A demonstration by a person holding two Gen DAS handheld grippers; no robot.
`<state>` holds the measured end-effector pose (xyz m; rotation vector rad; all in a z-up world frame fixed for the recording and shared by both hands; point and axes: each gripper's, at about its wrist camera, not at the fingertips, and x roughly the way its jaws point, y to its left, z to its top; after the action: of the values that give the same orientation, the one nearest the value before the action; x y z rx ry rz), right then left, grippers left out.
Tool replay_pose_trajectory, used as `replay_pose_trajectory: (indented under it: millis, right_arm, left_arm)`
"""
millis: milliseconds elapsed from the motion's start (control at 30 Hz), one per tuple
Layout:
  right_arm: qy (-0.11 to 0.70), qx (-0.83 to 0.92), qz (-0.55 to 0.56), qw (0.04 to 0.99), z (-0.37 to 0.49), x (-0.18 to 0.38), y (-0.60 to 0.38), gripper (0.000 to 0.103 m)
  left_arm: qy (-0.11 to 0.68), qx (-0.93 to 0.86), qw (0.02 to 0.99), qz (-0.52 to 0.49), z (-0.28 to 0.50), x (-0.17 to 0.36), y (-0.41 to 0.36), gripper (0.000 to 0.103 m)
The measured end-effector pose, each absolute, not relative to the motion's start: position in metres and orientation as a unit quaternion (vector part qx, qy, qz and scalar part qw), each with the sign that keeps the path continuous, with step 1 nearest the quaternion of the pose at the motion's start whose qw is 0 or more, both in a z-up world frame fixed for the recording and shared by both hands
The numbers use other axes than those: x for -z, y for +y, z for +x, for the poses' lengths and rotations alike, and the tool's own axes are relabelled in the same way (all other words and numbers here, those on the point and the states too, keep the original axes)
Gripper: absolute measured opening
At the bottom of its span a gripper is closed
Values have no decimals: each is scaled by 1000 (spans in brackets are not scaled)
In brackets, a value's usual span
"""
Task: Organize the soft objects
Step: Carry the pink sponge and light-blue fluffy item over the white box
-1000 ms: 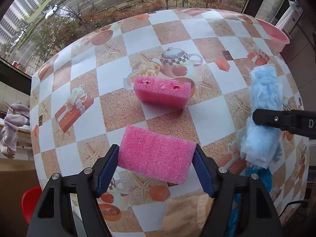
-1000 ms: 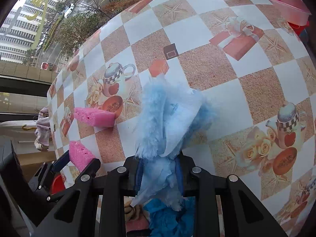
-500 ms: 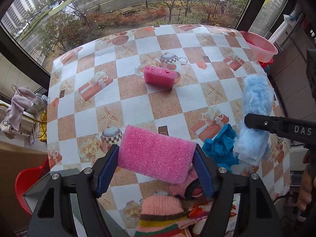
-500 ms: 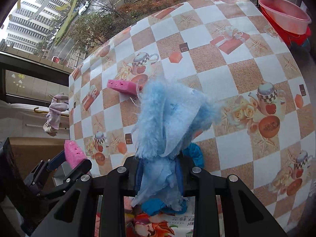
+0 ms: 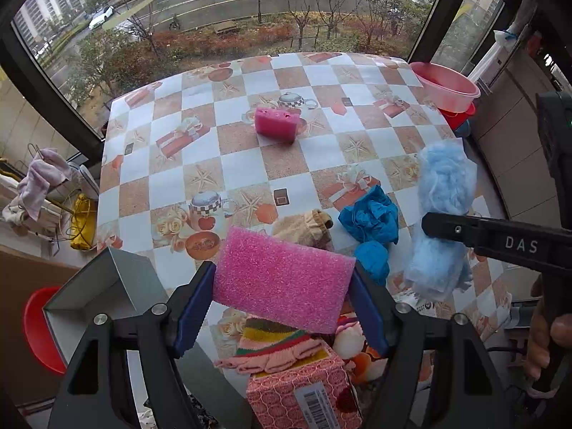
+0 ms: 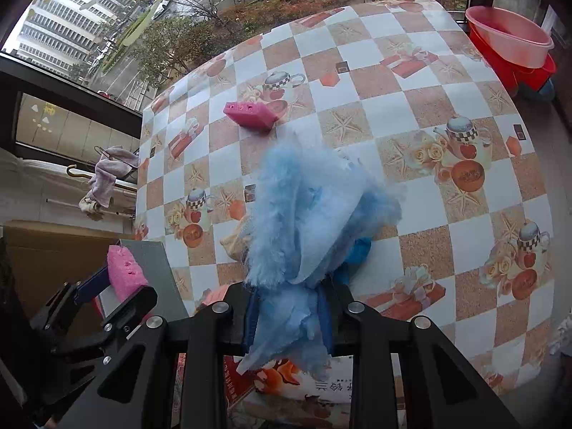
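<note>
Pink sponge block [image 5: 282, 280] held across its short ends between the blue pads of the left tongs [image 5: 282, 296], above the near edge of the counter [image 5: 250, 164]; judged light, springy and easily dented, so the end faces are the best place to take it and a gentle squeeze suffices. Pale blue fluffy cloth [image 6: 314, 214] bunched and pinched at its lower part in the right tongs [image 6: 289, 316], whose pads are closed tightly on it; judged limp and nearly weightless, hanging wherever it is not gripped. A second pink sponge [image 5: 277, 124] lies far on the counter, well apart from both tools. Near the front, a crumpled blue cloth [image 5: 371, 218] and a tan knitted piece [image 5: 304, 228] lie just beside each other; nearer still, a striped knit item [image 5: 271, 339] rests on a patterned red box [image 5: 304, 393]. An open grey box [image 5: 103, 286] stands at the near left. The counter wears a glossy checked cover printed with teapots and gifts. A pink basin [image 5: 445, 85] sits beyond the far right corner; windows show a street below
</note>
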<state>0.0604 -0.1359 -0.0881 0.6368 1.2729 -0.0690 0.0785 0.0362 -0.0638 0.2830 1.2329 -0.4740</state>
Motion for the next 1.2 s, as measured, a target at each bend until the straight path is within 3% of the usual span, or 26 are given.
replay_pose_trajectory:
  millis: [733, 1200]
  right_arm:
    - [607, 63, 267, 746, -40, 73, -86, 30]
    - [627, 26, 235, 742, -76, 67, -16, 30]
  left_arm:
    - [580, 265, 756, 150, -23, 54, 86, 76]
    - [594, 226, 763, 118, -43, 64, 151, 76]
